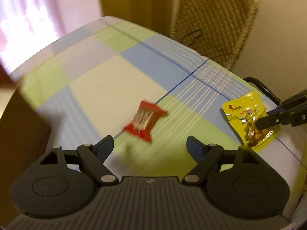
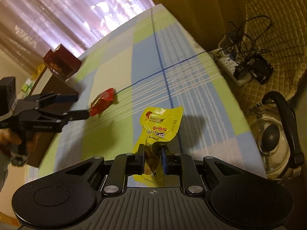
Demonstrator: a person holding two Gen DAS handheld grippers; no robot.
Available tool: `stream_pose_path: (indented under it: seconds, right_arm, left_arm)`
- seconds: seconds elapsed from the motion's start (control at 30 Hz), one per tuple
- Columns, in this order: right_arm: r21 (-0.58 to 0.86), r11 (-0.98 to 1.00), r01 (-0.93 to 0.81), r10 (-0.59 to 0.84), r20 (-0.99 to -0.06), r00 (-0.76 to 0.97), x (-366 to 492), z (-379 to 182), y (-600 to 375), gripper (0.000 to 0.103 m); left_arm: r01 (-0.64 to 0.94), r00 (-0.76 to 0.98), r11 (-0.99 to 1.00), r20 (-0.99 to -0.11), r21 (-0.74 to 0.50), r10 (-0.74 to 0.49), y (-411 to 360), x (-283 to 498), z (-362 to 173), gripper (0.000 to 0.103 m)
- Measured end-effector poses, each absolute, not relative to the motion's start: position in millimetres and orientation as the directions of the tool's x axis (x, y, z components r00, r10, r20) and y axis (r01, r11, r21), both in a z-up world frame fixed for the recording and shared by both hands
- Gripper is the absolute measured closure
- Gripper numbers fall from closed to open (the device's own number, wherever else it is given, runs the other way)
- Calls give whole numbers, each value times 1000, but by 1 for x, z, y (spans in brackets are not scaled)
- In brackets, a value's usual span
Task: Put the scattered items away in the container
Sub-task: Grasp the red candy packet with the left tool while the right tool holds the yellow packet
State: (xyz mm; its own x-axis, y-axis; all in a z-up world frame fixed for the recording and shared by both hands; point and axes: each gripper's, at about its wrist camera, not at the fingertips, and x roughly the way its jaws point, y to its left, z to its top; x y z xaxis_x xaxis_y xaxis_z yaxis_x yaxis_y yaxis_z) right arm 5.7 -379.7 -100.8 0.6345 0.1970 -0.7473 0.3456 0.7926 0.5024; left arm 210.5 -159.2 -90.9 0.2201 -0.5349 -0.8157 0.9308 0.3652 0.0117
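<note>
A red snack packet lies on the checked tablecloth, just ahead of my open, empty left gripper. It also shows in the right wrist view, with the left gripper open right beside it. My right gripper is shut on a yellow snack pouch and holds it above the cloth. In the left wrist view the pouch hangs at the right with the right gripper pinching it.
A pot with a glass lid and black handle stands beyond the table's right edge. A power strip with tangled cables lies on a quilted seat. A dark red box sits at the far left. A woven chair back stands behind the table.
</note>
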Motion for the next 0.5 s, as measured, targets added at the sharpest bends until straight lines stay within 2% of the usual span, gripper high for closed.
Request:
stream_pose_path:
  seconds: [0.13,0.23,0.27,0.4,0.43,0.47,0.5]
  right_arm:
    - [526,765,373,198,-742,640,5,-104,-386,84]
    - [535,754,382,200,-740,642,4,-105,-388,84]
    - [535,753,382,200,-740,642,4,-105,-389,84]
    - [540,755,372,210,-736,644,9,-104,-387,84]
    - [541,757,367,213,-735,644,11,-104,-386,84]
    - [542,758,362,217,-733,644,12,-104,-385,84]
    - [545,759,355,223,-731,645,14,-103,-384,84]
  left_arm:
    - [960,180,280,-825,28,-536,-185,232,-104,24]
    - [969,133,249,-844,0,-520,-201,245,-117,30]
    - [970,120,245,-853,-10,-508,-205,248,-123,39]
    - [972,107,236,-855,-18,-507,-209,251,-132,62]
    - [971,99,237,-858,-28,-505,-208,250,-132,75]
    - [969,87,242,-863,-42,-498,-206,250,-132,80]
    - [968,88,248,-864,-44,-495,-204,249,-133,80]
